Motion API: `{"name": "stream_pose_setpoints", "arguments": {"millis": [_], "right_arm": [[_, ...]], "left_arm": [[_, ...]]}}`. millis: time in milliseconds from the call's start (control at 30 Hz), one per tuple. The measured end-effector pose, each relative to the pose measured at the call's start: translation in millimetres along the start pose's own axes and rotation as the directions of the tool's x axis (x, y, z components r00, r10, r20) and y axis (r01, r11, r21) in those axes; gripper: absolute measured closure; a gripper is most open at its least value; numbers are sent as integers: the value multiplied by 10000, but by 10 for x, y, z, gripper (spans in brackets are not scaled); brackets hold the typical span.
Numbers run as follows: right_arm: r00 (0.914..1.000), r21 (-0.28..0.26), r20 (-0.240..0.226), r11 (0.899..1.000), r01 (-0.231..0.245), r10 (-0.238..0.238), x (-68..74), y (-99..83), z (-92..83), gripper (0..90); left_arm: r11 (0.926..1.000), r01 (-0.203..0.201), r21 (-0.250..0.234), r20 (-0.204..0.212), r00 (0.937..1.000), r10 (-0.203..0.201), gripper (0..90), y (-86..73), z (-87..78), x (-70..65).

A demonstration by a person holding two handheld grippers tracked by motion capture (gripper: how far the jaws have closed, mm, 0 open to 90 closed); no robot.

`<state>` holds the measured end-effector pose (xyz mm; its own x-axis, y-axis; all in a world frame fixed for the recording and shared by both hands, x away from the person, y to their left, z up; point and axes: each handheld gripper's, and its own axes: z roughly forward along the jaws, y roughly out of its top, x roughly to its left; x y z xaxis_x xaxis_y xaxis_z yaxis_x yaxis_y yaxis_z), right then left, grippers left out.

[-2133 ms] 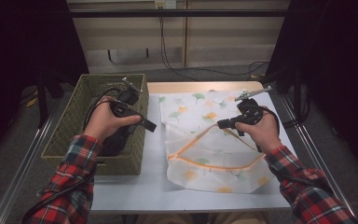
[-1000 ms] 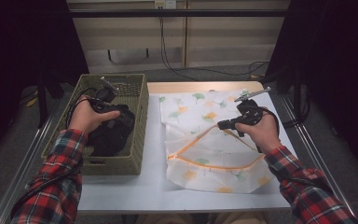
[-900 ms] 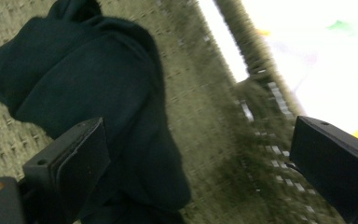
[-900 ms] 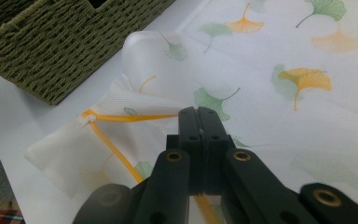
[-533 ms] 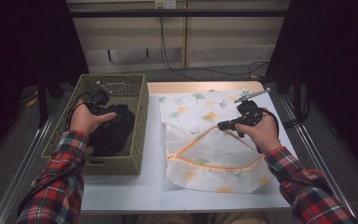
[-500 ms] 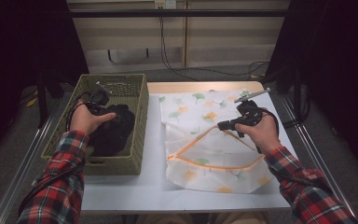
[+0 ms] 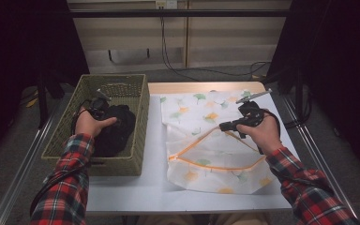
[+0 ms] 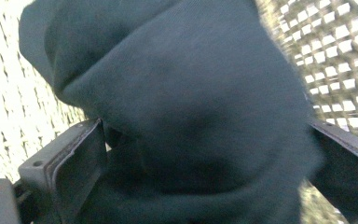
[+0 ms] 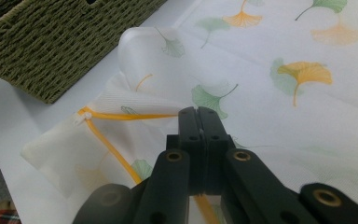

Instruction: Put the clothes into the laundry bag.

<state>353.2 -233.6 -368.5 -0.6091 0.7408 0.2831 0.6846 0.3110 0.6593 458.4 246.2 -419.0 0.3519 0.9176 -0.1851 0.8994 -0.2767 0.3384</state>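
Dark garment bunched inside woven basket at left of worktop, between spread jaws of left tongs, pads not visibly pressing. Mesh laundry bag with leaf print and orange zip spread flat beside basket. Right tongs clamped shut on bag's zip edge, lifting it open.

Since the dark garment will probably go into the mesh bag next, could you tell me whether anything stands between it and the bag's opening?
The dark garment lies inside the woven basket, so the basket's right wall stands between it and the mesh bag. The right gripper holds the zipper edge up.
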Motion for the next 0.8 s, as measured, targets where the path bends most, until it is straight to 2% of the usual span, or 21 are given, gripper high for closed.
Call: {"name": "stream_pose_setpoints", "arguments": {"millis": [133,233,333,433,500,633,733,800], "right_arm": [[10000,5,5,10000,-28,28,-1,-2,3,900],[10000,9,20,10000,-53,53,-9,-9,0,900],[10000,43,35,10000,-47,47,-24,-18,5,900],[9999,3,41,10000,-97,97,-30,-27,19,900],[9999,50,18,9999,-126,125,-30,-24,18,900],[10000,-30,87,10000,-28,28,-30,-10,18,900],[9999,2,109,10000,-54,54,-31,-12,19,900],[10000,10,28,10000,-71,70,-35,-20,17,900]], "left_arm": [[10000,-48,10,-127,9999,49,2,-13,105,29],[9998,184,119,-231,9996,-181,2,-24,183,45],[9988,252,417,-271,9993,-240,0,-27,243,56],[9987,-236,449,-546,9982,260,0,-7,250,40],[9990,-152,410,-590,9981,176,0,-2,276,29],[9970,-336,691,-679,9970,383,14,12,322,20],[9971,-217,729,-609,9978,262,26,12,343,28],[9966,-213,795,-739,9969,273,49,9,360,17]]}}
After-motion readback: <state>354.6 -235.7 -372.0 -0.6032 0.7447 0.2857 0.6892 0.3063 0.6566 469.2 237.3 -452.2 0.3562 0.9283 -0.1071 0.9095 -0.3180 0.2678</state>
